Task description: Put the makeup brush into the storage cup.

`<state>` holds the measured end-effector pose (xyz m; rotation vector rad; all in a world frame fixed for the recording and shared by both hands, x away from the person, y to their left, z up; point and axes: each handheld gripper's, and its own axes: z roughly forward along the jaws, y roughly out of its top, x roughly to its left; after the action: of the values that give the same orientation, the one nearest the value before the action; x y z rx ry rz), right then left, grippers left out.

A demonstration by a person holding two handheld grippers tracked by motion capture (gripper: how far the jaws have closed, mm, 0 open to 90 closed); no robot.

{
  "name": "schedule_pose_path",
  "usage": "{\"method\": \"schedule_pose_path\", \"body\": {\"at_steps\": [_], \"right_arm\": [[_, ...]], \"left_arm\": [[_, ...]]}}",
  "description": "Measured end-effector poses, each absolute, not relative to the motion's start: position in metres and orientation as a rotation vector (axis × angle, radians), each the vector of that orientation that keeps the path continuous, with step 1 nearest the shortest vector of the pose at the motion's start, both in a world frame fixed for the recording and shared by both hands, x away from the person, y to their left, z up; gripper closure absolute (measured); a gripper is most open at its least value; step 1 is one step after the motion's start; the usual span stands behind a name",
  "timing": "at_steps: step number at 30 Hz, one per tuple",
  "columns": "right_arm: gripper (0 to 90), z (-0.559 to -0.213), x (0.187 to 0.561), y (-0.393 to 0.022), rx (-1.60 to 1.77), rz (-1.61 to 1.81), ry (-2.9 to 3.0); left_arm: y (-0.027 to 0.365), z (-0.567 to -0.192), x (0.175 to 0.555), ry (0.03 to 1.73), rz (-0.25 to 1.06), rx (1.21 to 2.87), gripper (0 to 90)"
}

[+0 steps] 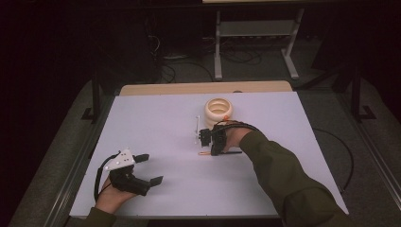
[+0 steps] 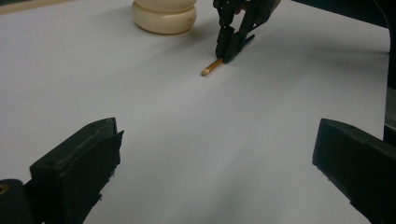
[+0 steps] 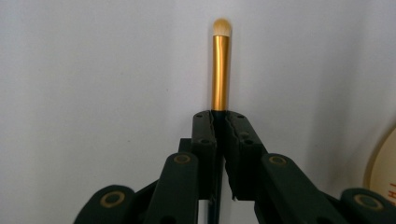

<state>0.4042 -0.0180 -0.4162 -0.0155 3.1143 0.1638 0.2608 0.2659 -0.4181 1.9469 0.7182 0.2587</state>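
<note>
A small brush with a gold ferrule and pale tip (image 3: 220,70) lies on the white table (image 1: 156,123). My right gripper (image 3: 219,116) is shut on its dark handle just behind the ferrule. In the high view the brush (image 1: 204,153) lies flat at mid-table with the right gripper (image 1: 215,151) pointing down on it. From the left gripper view, the brush tip (image 2: 210,69) sticks out left of the right gripper (image 2: 229,57). My left gripper (image 1: 150,169) rests at the near left, open, nothing between its jaws (image 2: 215,154).
A cream ribbed round holder (image 1: 219,109) stands just beyond the right gripper, seen also as the holder (image 2: 163,16) and at the edge as the holder (image 3: 383,163). A thin white stick-like item (image 1: 197,128) lies left of the right gripper. A wooden strip (image 1: 203,87) borders the far table edge.
</note>
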Motion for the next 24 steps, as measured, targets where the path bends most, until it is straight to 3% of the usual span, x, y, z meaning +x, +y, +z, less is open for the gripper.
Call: {"method": "schedule_pose_path", "body": {"at_steps": [24], "right_arm": [[82.9, -0.404, 0.407, -0.024, 0.064, 0.275, 3.092]], "left_arm": [[0.268, -0.417, 0.261, 0.725, 0.266, 1.943, 0.3]]}}
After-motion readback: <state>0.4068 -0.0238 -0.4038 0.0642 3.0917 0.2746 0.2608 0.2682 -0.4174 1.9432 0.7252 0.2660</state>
